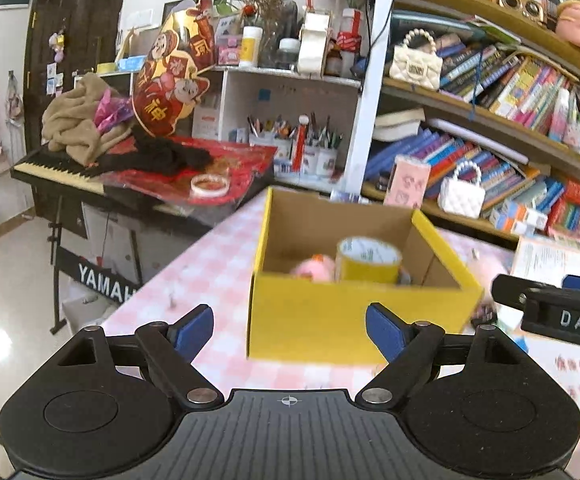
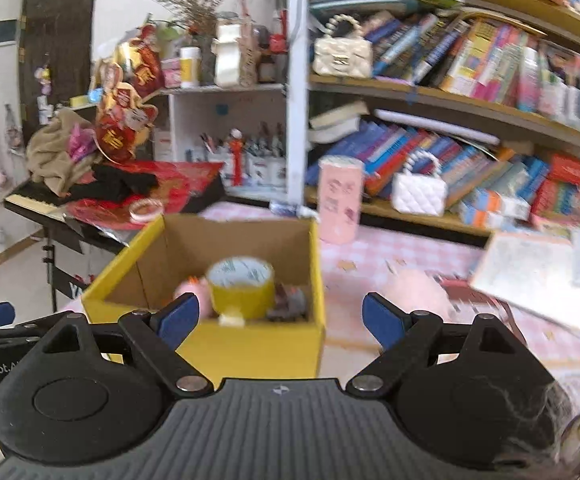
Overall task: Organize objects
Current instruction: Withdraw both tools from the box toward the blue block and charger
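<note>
An open yellow cardboard box (image 1: 329, 320) stands on the pink checked table (image 1: 210, 264); it also shows in the right wrist view (image 2: 250, 344). Inside lie a yellow tape roll (image 1: 369, 262) (image 2: 242, 286), a small pink toy (image 1: 315, 268) (image 2: 192, 292) and a dark object (image 2: 290, 304). My left gripper (image 1: 290, 330) is open and empty just before the box. My right gripper (image 2: 280, 320) is open and empty in front of the box's near right corner. A pink plush (image 2: 417, 292) lies on the table right of the box.
A pink cylinder (image 2: 337, 200) stands behind the box. Papers (image 2: 537, 276) lie at the right. Bookshelves (image 2: 469, 92) with two white handbags (image 2: 419, 192) run along the back. A cluttered Yamaha keyboard (image 1: 70, 168) stands left of the table, with a tape ring (image 1: 208, 185) on it.
</note>
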The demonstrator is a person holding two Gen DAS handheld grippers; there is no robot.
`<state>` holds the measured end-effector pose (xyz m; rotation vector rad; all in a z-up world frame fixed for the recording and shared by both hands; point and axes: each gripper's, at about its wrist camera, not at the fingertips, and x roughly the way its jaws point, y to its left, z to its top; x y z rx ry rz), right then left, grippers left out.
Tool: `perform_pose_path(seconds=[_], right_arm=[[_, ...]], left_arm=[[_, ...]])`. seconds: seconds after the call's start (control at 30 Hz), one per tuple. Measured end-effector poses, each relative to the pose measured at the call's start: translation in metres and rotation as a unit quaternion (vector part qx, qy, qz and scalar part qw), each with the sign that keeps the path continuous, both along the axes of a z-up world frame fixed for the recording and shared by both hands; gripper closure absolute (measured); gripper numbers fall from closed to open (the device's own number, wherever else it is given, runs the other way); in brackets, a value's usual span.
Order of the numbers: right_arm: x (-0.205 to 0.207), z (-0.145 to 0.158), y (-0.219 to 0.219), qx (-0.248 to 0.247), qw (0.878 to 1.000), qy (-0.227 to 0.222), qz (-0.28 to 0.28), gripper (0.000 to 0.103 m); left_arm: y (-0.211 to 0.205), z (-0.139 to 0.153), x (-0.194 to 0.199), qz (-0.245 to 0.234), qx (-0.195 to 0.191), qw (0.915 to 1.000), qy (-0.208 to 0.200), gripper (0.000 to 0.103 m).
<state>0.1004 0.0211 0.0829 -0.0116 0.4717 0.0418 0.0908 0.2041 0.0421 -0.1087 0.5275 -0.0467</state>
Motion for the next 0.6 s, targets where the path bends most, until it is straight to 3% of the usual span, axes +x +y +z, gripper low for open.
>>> perform_pose_path(seconds=[0.13,0.3,0.47,0.6], right_arm=[[-0.038,-0.026,0.008,-0.029,0.999,0.013,-0.026,0.014],[-0.073,-0.06,0.019,-0.072,0.995,0.063,-0.033,0.014],[-0.095,-0.069,0.016,-0.075,0.993,0.078,-0.056,0.014],[-0.102,-0.071,0.001,-0.07,0.989,0.087,-0.095,0.014]], left_arm=[[-0.001,-0.016,-0.018,-0.002,0.011,0.9998,0.017,0.016],[-0.006,-0.03,-0.034,-0.023,0.013,0.999,0.037,0.016],[-0.023,-0.038,-0.04,-0.067,0.006,0.9959,0.06,0.016],[-0.045,-0.039,-0.043,-0.117,0.021,0.9911,0.061,0.016]])
